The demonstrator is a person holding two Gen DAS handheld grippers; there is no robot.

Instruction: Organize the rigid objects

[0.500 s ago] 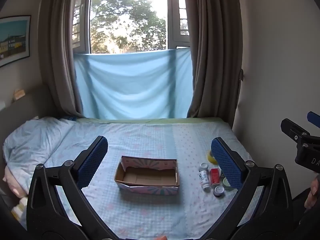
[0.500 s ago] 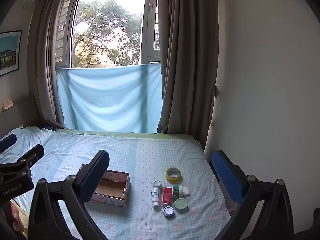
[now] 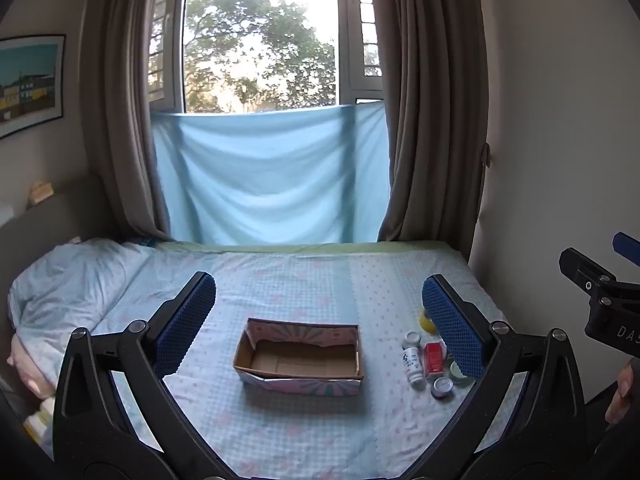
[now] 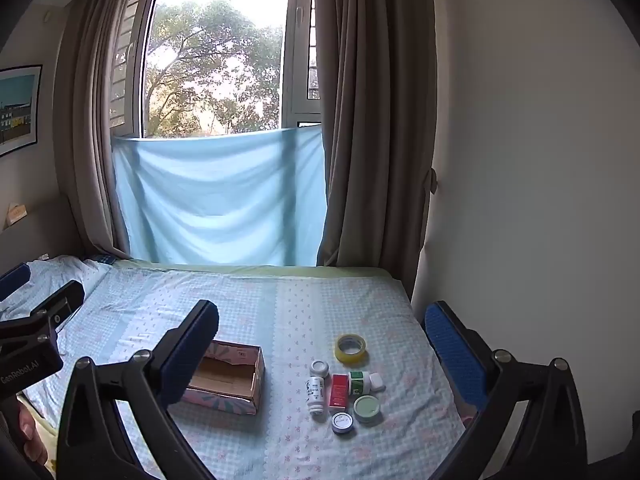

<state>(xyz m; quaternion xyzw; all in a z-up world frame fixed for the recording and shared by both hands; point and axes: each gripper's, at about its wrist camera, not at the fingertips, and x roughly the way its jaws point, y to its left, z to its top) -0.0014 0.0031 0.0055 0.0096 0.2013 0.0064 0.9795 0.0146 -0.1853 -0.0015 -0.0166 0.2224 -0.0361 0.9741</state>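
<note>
An open, empty cardboard box point(image 3: 300, 356) point(image 4: 230, 380) sits on the bed. To its right lies a cluster of small objects: a white bottle point(image 4: 315, 394) point(image 3: 412, 362), a red box point(image 4: 339, 390) point(image 3: 433, 357), a green-labelled bottle point(image 4: 362, 382), a green-lidded jar point(image 4: 366, 408), a blue-lidded jar point(image 4: 342, 422) point(image 3: 442, 387), a small white jar point(image 4: 319, 368) and a yellow tape roll point(image 4: 351, 347). My left gripper point(image 3: 318, 324) is open and empty, held above the bed before the box. My right gripper point(image 4: 320, 350) is open and empty, above the cluster.
The bed point(image 4: 260, 304) has a blue patterned sheet and a pillow point(image 3: 68, 280) at the left. A wall point(image 4: 520, 200) runs along its right side. A blue cloth point(image 3: 272, 176) hangs under the window between brown curtains.
</note>
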